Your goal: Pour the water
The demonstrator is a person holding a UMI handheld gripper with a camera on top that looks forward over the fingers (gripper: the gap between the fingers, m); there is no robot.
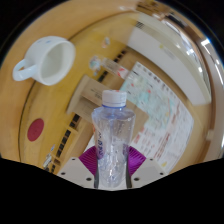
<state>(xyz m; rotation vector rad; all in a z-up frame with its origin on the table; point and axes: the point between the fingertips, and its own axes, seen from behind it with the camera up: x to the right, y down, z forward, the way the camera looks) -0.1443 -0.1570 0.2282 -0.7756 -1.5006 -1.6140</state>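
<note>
A clear plastic water bottle (111, 140) with a white cap stands between my gripper's (112, 168) two fingers, and both purple pads (89, 160) press on its lower body. The gripper is shut on the bottle and holds it above the wooden table (55, 105). A white mug (44, 59) with a handle rests on the table well beyond the fingers, off to the left, its opening facing me. The view is tilted, so the table looks slanted.
A sheet of paper with printed figures (150, 100) lies on the table behind the bottle. A red round sticker (36, 128) sits on the table to the left. Beyond the table, a room with ceiling lights (190, 50) is visible.
</note>
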